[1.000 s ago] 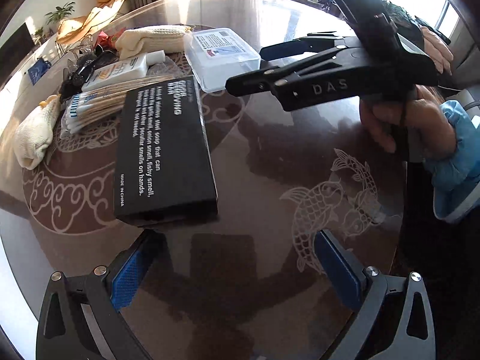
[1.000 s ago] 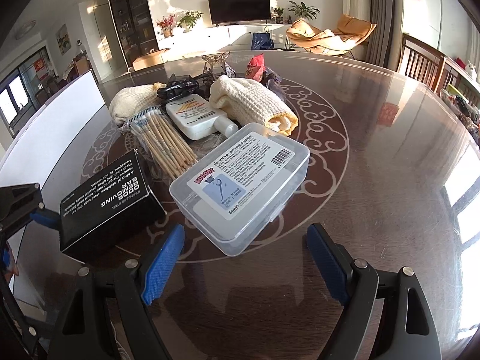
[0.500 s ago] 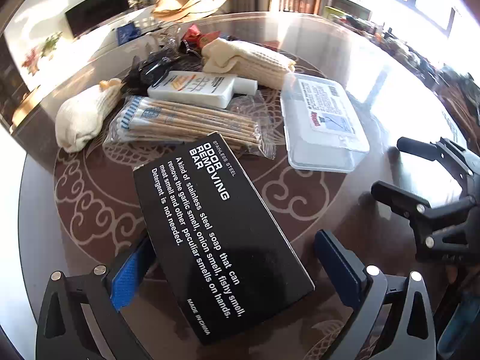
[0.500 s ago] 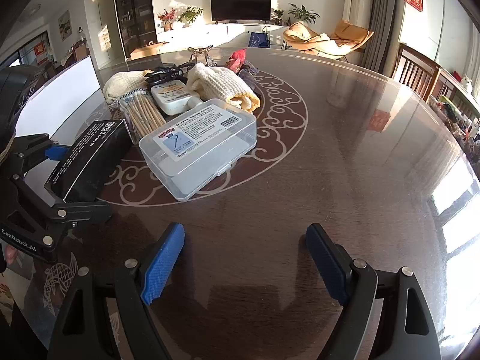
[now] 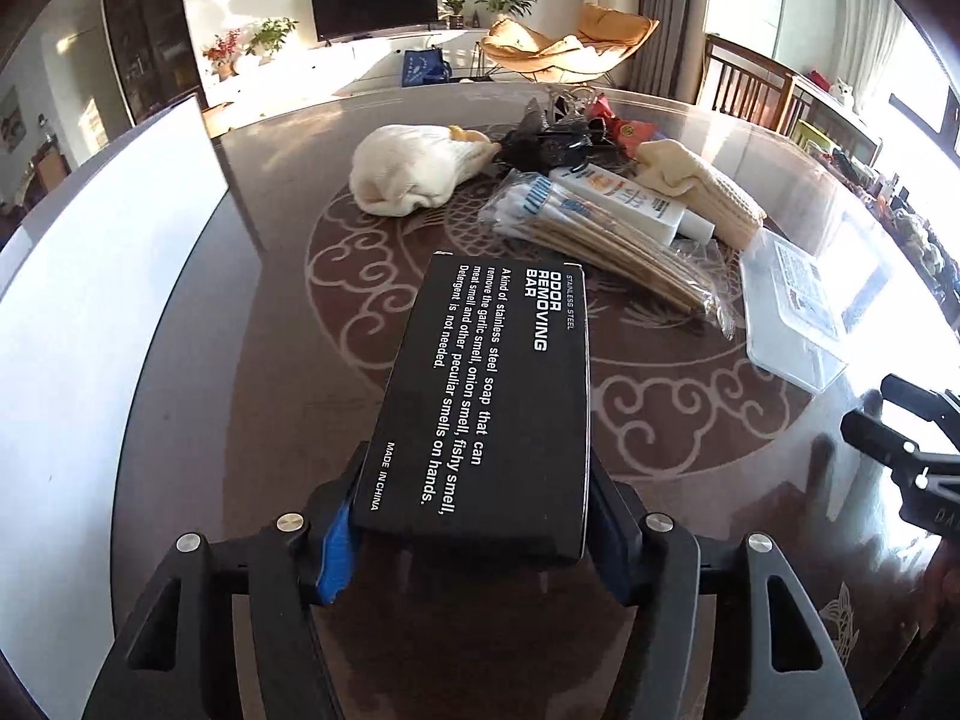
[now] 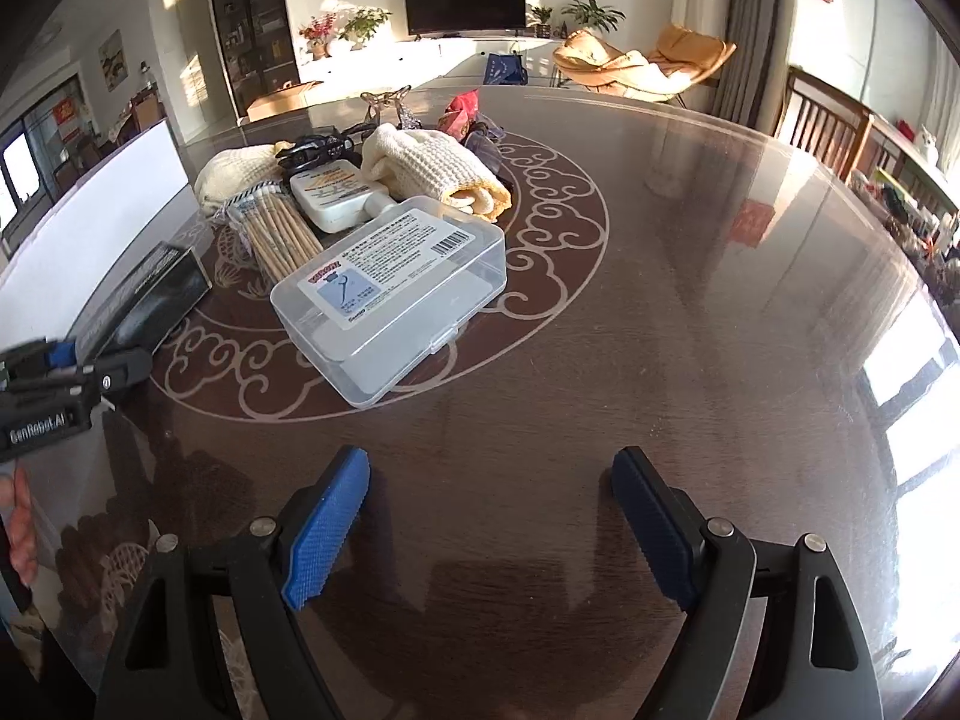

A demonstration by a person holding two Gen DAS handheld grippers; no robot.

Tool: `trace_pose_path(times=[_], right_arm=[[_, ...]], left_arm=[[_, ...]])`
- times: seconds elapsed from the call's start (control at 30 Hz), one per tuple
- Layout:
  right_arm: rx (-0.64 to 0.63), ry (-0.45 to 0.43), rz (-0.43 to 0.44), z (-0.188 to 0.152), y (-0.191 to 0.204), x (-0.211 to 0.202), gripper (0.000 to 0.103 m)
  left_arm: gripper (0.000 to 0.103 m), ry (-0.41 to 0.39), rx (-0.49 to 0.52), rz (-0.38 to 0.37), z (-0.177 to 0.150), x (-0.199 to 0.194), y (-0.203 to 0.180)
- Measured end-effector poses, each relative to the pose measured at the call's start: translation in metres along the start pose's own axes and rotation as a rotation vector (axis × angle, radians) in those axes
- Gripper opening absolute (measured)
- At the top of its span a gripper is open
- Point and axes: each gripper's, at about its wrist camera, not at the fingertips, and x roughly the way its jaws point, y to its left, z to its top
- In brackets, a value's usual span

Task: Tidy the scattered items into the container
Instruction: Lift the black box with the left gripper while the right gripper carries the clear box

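The black box [image 5: 486,402], printed in white with "ODOR REMOVING BAR", lies flat on the dark glossy surface [image 5: 690,420] in the near part of the left wrist view, its long axis running away from the camera. The left tool [image 5: 474,531] straddles the box's near end: its jaws are closing, with the blue pads at both long sides of the box and the box between them. In the right wrist view the same box [image 6: 144,306] sits at the far left with the left tool [image 6: 57,360] at its end.

Just beyond the box's far right corner lies a clear bag of wooden sticks [image 5: 606,246], and touching it on the far side is a white bottle [image 5: 630,204] on its side. A cream waffle cloth [image 5: 702,186] is rolled up to the right of the bottle. A cream bundle of fabric [image 5: 414,171] rests to the far left of the sticks, with dark and red small items [image 5: 564,132] behind it.

A clear plastic case [image 6: 390,288] with a printed label sits closed on the surface, to the right of the sticks and well apart from the black box. The right tool [image 6: 486,516] hovers over bare surface near that case, its fingers spread wide with nothing between them. A white board [image 5: 96,276] stands along the left edge.
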Motion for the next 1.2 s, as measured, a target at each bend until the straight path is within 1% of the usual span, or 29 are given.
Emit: trace_pose_path(times=[0.07, 0.1, 0.13, 0.2, 0.27, 0.3, 0.33, 0.4, 0.43, 0.47, 0.5, 0.53, 0.57, 0.6, 0.67, 0.77, 0.83, 1.07, 1.2], right_arm=[[0.16, -0.007, 0.139, 0.007, -0.006, -0.002, 0.084], [0.22, -0.008, 0.173, 0.011, -0.006, -0.001, 0.084], [0.257, -0.007, 0.185, 0.016, -0.002, 0.002, 0.084], [0.277, -0.019, 0.18, 0.028, 0.013, 0.008, 0.084], [0.262, -0.039, 0.142, 0.041, 0.033, 0.014, 0.084], [0.253, -0.041, 0.105, 0.046, 0.042, 0.018, 0.084], [0.241, -0.029, 0.056, 0.05, 0.049, 0.023, 0.084], [0.21, 0.029, -0.042, 0.056, 0.058, 0.041, 0.084], [0.191, 0.047, -0.062, 0.057, 0.059, 0.047, 0.084], [0.158, 0.019, -0.076, 0.057, 0.059, 0.047, 0.083], [0.131, 0.008, -0.094, 0.056, 0.057, 0.047, 0.082], [0.112, 0.0, -0.094, 0.053, 0.053, 0.048, 0.081], [0.086, -0.021, -0.085, 0.051, 0.048, 0.046, 0.08], [0.055, -0.021, -0.104, 0.048, 0.044, 0.047, 0.08], [-0.014, -0.027, -0.122, 0.044, 0.038, 0.047, 0.08], [-0.089, -0.027, -0.07, 0.043, 0.033, 0.047, 0.083], [-0.115, -0.024, -0.046, 0.045, 0.031, 0.049, 0.085], [-0.11, -0.021, -0.046, 0.048, 0.026, 0.054, 0.088], [-0.078, -0.02, -0.07, 0.049, 0.027, 0.053, 0.09]], left_arm=[[0.062, -0.015, -0.024, 0.024, -0.013, -0.009, 0.006], [0.062, -0.025, -0.039, 0.034, -0.017, -0.011, 0.009], [0.062, -0.035, -0.05, 0.045, -0.023, -0.013, 0.009], [0.062, -0.055, -0.067, 0.066, -0.027, -0.012, 0.006], [0.062, -0.056, -0.08, 0.073, -0.028, -0.012, 0.006], [0.062, -0.057, -0.082, 0.073, -0.027, -0.012, 0.006], [0.063, -0.056, -0.083, 0.076, -0.026, -0.011, 0.006], [0.064, -0.055, -0.085, 0.077, -0.03, -0.014, 0.008], [0.064, -0.055, -0.087, 0.074, -0.03, -0.014, 0.009], [0.066, -0.055, -0.09, 0.072, -0.031, -0.016, 0.01], [0.072, -0.051, -0.094, 0.072, -0.031, -0.016, 0.011], [0.084, -0.041, -0.097, 0.069, -0.031, -0.014, 0.012], [0.091, -0.024, -0.094, 0.066, -0.031, -0.012, 0.012], [0.103, -0.005, -0.086, 0.066, -0.029, -0.009, 0.011], [0.103, 0.001, -0.086, 0.061, -0.027, -0.006, 0.011], [0.103, 0.003, -0.092, 0.066, -0.024, -0.004, 0.011], [0.103, 0.005, -0.095, 0.068, -0.023, -0.003, 0.011], [0.103, 0.007, -0.109, 0.075, -0.021, -0.001, 0.01], [0.103, 0.008, -0.101, 0.072, -0.016, 0.002, 0.009]])
